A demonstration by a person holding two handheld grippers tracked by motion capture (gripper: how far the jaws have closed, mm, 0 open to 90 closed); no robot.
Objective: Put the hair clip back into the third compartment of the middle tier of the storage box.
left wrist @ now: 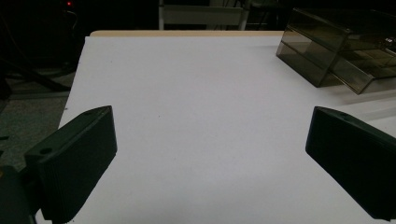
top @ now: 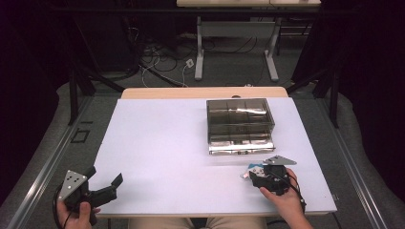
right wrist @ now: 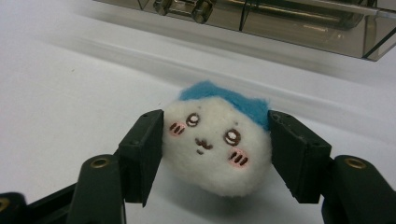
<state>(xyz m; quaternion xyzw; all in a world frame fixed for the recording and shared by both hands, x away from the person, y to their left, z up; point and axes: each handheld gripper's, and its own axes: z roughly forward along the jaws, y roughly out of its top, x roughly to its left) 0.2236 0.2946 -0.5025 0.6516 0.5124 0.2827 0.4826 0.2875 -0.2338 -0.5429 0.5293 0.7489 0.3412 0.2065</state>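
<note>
Here, the right hand-held gripper (right wrist: 217, 140) had its two black jaws pressed against either side of a small white plush toy with a blue top and an embroidered pink-cheeked face (right wrist: 217, 149), gripping it. The toy sat on the white rectangular surface (top: 167, 143), near its front right edge and just in front of a smoke-tinted transparent plastic drawer box (top: 240, 125). In the high view the right hand-held gripper (top: 249, 175) lay under the person's right hand (top: 284, 195). The left hand-held gripper (top: 106, 180), held at the surface's front left corner, stood with its jaws wide apart and nothing between them.
</note>
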